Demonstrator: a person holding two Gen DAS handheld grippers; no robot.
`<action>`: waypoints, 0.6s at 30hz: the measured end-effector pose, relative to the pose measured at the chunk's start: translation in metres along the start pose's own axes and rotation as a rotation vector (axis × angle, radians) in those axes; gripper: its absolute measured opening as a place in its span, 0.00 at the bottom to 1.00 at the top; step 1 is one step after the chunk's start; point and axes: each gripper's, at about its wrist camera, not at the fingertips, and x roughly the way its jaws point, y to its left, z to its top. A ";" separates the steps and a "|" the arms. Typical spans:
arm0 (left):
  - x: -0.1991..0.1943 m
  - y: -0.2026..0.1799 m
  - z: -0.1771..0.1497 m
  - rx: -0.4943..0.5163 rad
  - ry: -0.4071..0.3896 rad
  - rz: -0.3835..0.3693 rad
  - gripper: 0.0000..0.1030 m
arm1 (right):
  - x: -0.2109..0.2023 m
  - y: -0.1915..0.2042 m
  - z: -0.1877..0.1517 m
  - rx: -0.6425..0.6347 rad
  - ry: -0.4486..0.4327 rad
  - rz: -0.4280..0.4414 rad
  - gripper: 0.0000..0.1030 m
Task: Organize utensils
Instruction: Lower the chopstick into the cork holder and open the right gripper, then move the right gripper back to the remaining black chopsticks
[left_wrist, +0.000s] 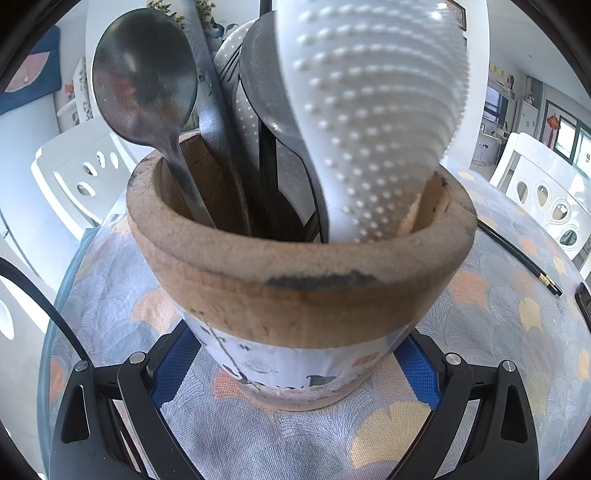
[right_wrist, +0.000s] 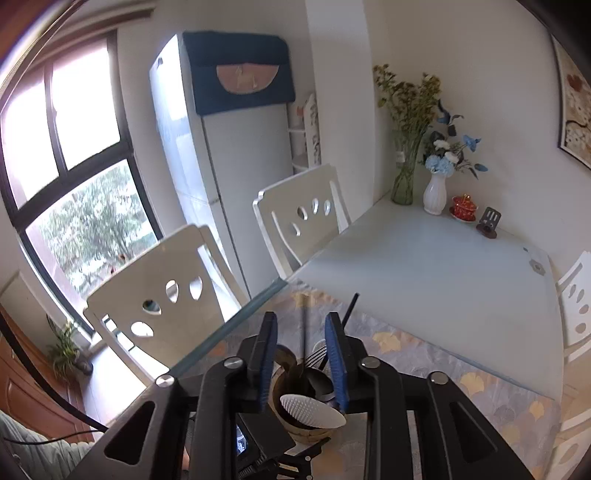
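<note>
A round wooden utensil holder (left_wrist: 295, 295) stands on the patterned tablecloth. My left gripper (left_wrist: 297, 354) is shut on its lower body, a blue pad (left_wrist: 173, 369) against each side. It holds a metal spoon (left_wrist: 144, 77), a white dotted rice paddle (left_wrist: 369, 110), a dark ladle (left_wrist: 266, 74) and black sticks. In the right wrist view, my right gripper (right_wrist: 302, 319) hovers above the holder (right_wrist: 291, 417). Its jaws stand apart, with a thin dark chopstick (right_wrist: 304, 306) upright between the pads and touching neither. A second chopstick (right_wrist: 350, 310), a fork (right_wrist: 314, 356) and the paddle (right_wrist: 310, 408) also show.
A loose black chopstick (left_wrist: 517, 258) with a gold tip lies on the cloth to the right. White chairs (right_wrist: 159, 310) stand along the glass table edge (right_wrist: 236, 317). Two vases (right_wrist: 436, 192) and a red cup (right_wrist: 461, 208) sit at the far corner. A sleeve (right_wrist: 37, 454) shows at bottom left.
</note>
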 end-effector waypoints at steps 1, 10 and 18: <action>0.000 0.000 0.000 0.000 0.000 0.000 0.94 | -0.003 -0.001 0.000 0.002 -0.009 -0.005 0.30; 0.001 -0.004 0.001 0.004 -0.002 0.005 0.94 | -0.033 -0.026 -0.005 0.052 -0.067 -0.066 0.45; 0.000 -0.006 0.000 0.008 -0.004 0.011 0.94 | -0.067 -0.089 -0.025 0.213 -0.073 -0.224 0.46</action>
